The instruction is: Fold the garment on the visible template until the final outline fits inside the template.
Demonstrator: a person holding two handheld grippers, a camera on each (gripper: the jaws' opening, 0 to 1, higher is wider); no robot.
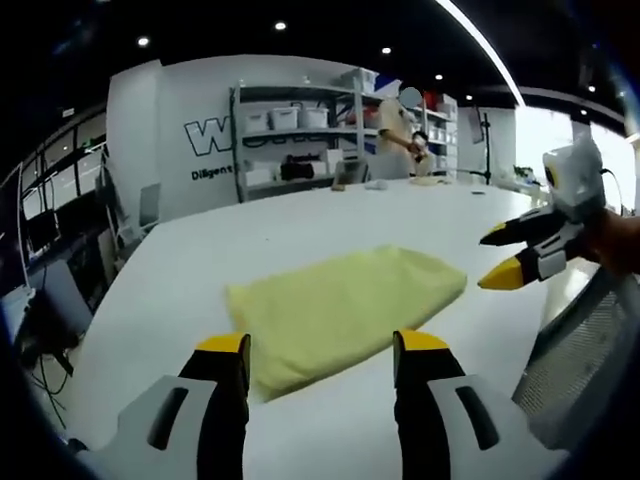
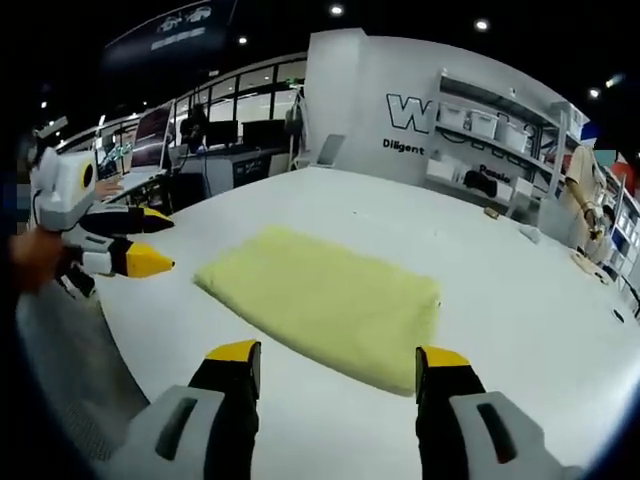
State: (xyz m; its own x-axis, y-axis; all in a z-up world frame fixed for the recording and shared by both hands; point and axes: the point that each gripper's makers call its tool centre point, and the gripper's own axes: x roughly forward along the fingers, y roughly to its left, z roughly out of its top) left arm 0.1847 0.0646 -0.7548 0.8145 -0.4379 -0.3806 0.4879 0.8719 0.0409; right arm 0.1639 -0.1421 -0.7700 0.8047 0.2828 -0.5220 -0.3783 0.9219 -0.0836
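Note:
A pale yellow garment (image 1: 340, 310) lies folded into a rough rectangle on the white table (image 1: 300, 220); in the right gripper view the same garment (image 2: 325, 300) sits just beyond my jaws. My left gripper (image 1: 322, 350) is open above the garment's near edge, nothing between its yellow tips. My right gripper (image 2: 340, 360) is open too, hovering over the near edge of the cloth. The right gripper (image 1: 505, 255) also enters the left gripper view from the right, jaws apart. The left gripper (image 2: 150, 240) appears at the left of the right gripper view. No template outline can be made out.
A grey mesh chair back (image 1: 580, 360) stands at the table's near right. Shelving with boxes (image 1: 300, 140) lines the far wall, and a person (image 1: 395, 135) stands by it. Desks with monitors (image 2: 220, 140) lie beyond the table.

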